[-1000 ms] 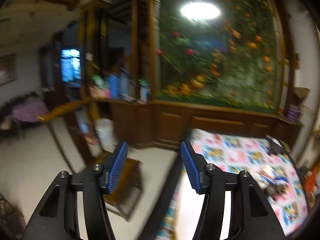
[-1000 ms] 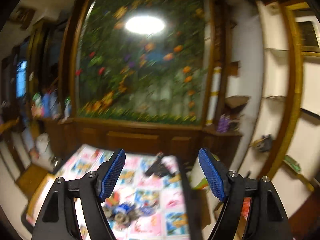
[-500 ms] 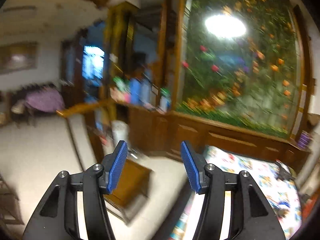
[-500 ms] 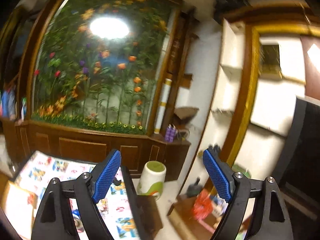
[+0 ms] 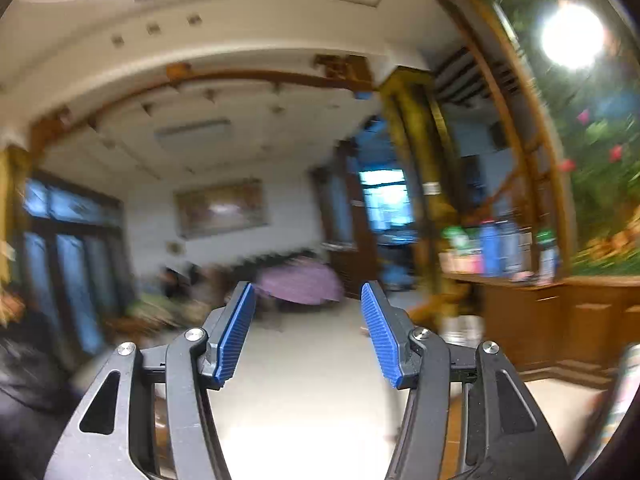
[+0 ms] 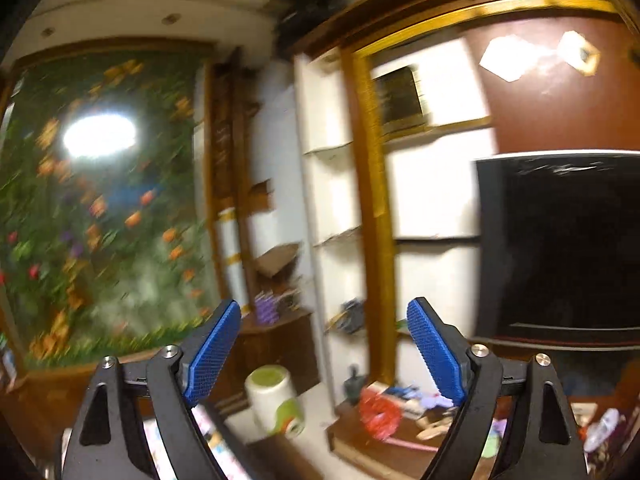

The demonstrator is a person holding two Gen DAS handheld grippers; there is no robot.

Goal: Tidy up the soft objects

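A: Biggest first. Left view?
B: Blurred room. Wide pale floor (image 5: 312,380) runs from the near edge far back, open all the way. Dark windows (image 5: 60,256) along the left wall, framed picture (image 5: 220,208) on the far wall, purple-covered table (image 5: 304,284) far centre at the floor's far end. Right: wooden cabinet (image 5: 560,320), its ledge crowded with bottles (image 5: 496,248), flower mural (image 5: 592,152) above.
A: Left tool?
B: Left tool (image 5: 308,336) level, blue pads apart, nothing between them, only floor past the tips.
A: Right view?
B: Flower mural (image 6: 100,200) fills the left. Centre: white shelving (image 6: 332,200) with a gold upright edge (image 6: 372,220). Dark screen (image 6: 560,248) far right. Low wooden ledge (image 6: 380,448) at near right, cluttered: a red item (image 6: 378,408), purple and pale bits, too blurred to name.
A: White jar?
B: White and green jar (image 6: 276,400) on the floor between cabinet and ledge; narrow strip of floor around it.
A: Right tool?
B: Right tool (image 6: 324,348) wide apart and opening, nothing between the pads.
A: Soft objects?
B: Cannot pick them out. A patterned cloth edge (image 6: 216,440) shows near, low, behind the left finger; neither tool touches it.
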